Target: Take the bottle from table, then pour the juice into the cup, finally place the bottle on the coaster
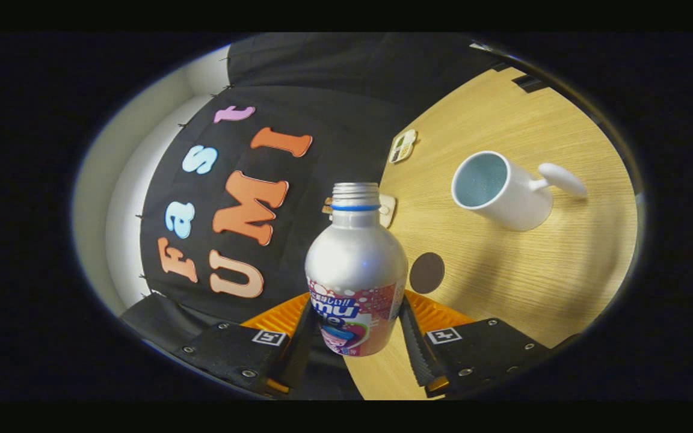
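The claw (355,328) grips a silver aluminium bottle (355,264), both fingers pressing against its labelled lower body. The bottle is uncapped, its threaded neck bare, and it appears lifted off the wooden counter (521,270), which looks tilted. Beyond the fingers and off to the right, a white cup (503,189) with a handle stands on the counter, its mouth open. A dark round coaster (426,272) lies just beside the bottle's shoulder, between bottle and cup.
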Tool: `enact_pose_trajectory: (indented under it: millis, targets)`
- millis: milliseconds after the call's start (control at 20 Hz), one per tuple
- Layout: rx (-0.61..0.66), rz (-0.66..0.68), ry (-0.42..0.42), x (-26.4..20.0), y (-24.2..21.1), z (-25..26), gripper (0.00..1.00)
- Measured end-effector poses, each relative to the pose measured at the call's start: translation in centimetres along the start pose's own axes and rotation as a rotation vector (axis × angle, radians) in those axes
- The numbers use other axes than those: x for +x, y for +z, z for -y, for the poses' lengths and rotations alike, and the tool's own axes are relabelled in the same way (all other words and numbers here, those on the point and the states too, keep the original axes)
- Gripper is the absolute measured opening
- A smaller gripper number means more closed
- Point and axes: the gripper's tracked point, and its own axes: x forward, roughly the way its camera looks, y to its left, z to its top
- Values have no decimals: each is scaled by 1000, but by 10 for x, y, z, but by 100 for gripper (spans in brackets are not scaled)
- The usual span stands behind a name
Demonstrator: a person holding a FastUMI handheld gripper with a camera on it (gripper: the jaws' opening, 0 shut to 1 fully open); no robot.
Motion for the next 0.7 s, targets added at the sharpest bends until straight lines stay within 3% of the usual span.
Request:
enact_pose_trajectory:
  millis: [400,700]
  targets:
    - [187,-50,-35,27,6,7,69]
    - [317,-73,-38,21,10,6,70]
